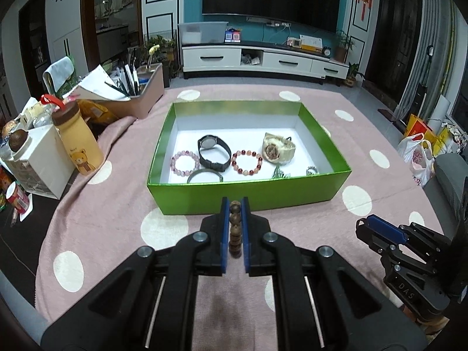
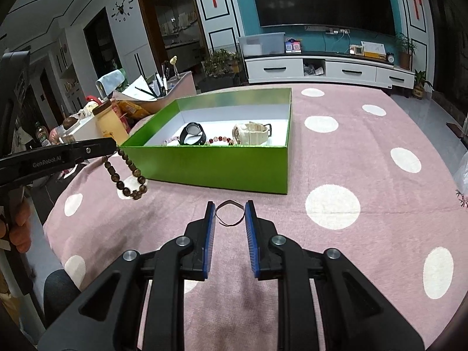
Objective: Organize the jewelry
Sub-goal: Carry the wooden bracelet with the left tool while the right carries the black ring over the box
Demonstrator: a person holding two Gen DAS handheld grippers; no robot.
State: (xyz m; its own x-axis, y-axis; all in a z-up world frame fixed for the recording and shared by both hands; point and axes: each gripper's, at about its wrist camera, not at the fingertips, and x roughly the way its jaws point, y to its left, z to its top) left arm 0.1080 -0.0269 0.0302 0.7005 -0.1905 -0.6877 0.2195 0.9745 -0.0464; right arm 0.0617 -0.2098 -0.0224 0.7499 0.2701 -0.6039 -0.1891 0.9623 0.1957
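My left gripper (image 1: 235, 203) is shut on a brown wooden bead bracelet (image 1: 235, 228) and holds it above the cloth just in front of the green box (image 1: 248, 196). In the right wrist view the bracelet (image 2: 128, 172) hangs from the left gripper (image 2: 114, 146) left of the box (image 2: 210, 163). My right gripper (image 2: 230, 207) is open, its fingers either side of a thin dark ring (image 2: 230, 212) lying on the cloth. The box holds a black watch (image 1: 213, 152), a cream watch (image 1: 276, 147), two bead bracelets (image 1: 185, 162) (image 1: 246, 162) and small items.
A pink cloth with white dots (image 1: 117, 204) covers the table. At the left stand a yellow bear bottle (image 1: 77, 140), a white drawer unit (image 1: 38, 163) and a pink bin of papers (image 1: 131, 93). The right gripper shows in the left wrist view (image 1: 377, 228).
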